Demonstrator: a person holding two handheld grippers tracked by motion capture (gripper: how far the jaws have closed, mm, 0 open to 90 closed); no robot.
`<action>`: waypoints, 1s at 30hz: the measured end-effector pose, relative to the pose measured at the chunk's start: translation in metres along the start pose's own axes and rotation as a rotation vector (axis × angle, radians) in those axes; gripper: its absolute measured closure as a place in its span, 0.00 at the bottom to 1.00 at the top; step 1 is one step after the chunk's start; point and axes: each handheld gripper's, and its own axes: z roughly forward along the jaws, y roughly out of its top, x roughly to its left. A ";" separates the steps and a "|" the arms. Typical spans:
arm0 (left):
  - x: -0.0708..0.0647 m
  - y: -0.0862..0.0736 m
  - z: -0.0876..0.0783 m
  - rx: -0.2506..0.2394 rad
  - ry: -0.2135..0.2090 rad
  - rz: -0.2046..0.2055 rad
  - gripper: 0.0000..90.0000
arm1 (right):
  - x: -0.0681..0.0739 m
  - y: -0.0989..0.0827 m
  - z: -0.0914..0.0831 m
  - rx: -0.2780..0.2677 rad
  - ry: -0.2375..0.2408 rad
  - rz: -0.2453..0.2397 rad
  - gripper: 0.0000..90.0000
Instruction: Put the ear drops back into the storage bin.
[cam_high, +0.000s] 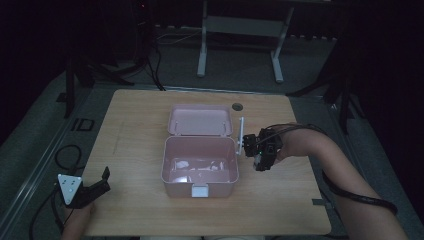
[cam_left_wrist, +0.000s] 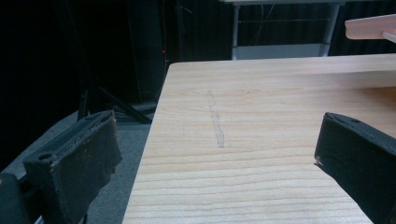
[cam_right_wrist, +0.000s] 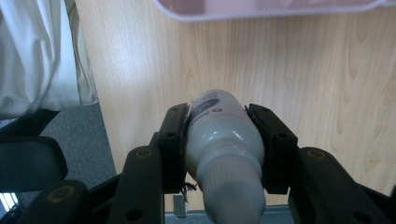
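At the centre right of the high view, the right gripper (cam_high: 260, 152) hangs just beside the right wall of the open pink box (cam_high: 199, 187), and its 2 jaws are clamped on a white bottle (cam_right_wrist: 223, 140); in the right gripper view the pads press both sides of the bottle's body, with the ribbed cap toward the camera and the labelled base pointing away over the wooden table (cam_right_wrist: 303, 84). The box's rim (cam_right_wrist: 261, 10) crosses the top of that view, so the bottle is in the air beside the container and not yet over it. The box lid (cam_high: 200, 120) stands thrown back behind the cavity, and pale contents that cannot be made out lie on the box floor. The step in hand looks like loading the bottle into the box. To do it well, the person would carry the bottle clear above the near wall before moving sideways, keep the squeeze steady because the rounded body could roll between flat pads, and lower it toward a bare patch of the floor before releasing. A white upright piece (cam_high: 240, 135) stands close to the gripper at the box's right edge and should be avoided on the way across. At the lower left of the high view, the left gripper (cam_high: 97, 186) rests near the table corner, its jaws spread wide with nothing between them, well apart from the box.
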 end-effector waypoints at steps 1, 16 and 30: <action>0.000 0.000 0.000 -0.001 -0.001 0.000 0.00 | 0.000 0.002 -0.001 -0.005 0.004 -0.003 0.66; 0.000 0.000 0.000 0.000 -0.005 0.000 0.00 | -0.004 0.041 -0.014 -0.029 -0.014 -0.039 0.66; 0.000 0.000 0.000 0.000 -0.010 0.000 0.00 | -0.008 0.073 0.014 -0.036 -0.013 -0.070 0.66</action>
